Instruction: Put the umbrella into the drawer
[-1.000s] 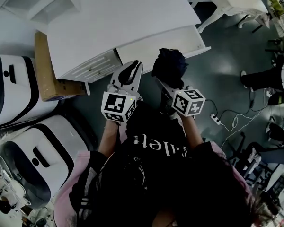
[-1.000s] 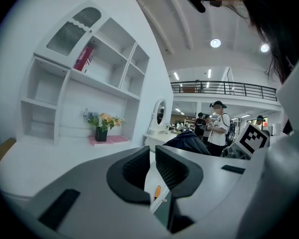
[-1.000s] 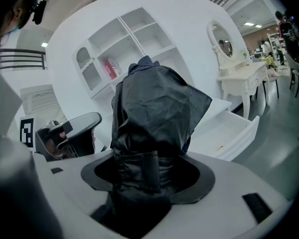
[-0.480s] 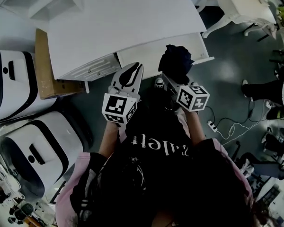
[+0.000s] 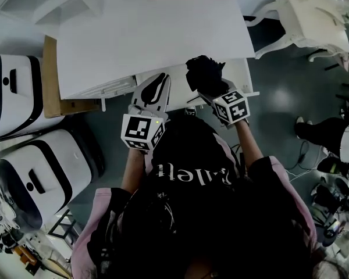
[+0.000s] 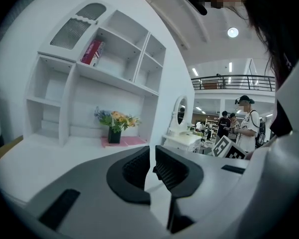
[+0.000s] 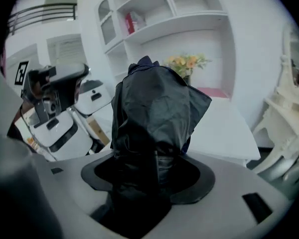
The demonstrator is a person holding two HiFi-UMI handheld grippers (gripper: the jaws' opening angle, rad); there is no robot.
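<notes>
A dark folded umbrella [image 5: 202,73] stands up out of my right gripper [image 5: 209,90], which is shut on its lower end. It hangs over the open white drawer [image 5: 242,76] at the front edge of the white desk [image 5: 151,34]. In the right gripper view the umbrella [image 7: 157,108] fills the middle and hides the pads of the right gripper [image 7: 154,158]. My left gripper [image 5: 156,83] is to the left of the umbrella, at the drawer's left end, holding nothing. In the left gripper view the left gripper [image 6: 152,166] has its black pads nearly touching.
Two white-and-black rounded cases [image 5: 14,100] [image 5: 41,173] stand on the floor at the left, beside a cardboard box [image 5: 53,89]. A white chair [image 5: 314,16] is at the upper right. A flower vase [image 6: 114,131] and shelves [image 6: 104,83] sit at the desk's back. Cables and a person's legs [image 5: 331,135] are at the right.
My right gripper has carried the umbrella forward, from in front of the drawer to over it. The left gripper has stayed beside it, shut.
</notes>
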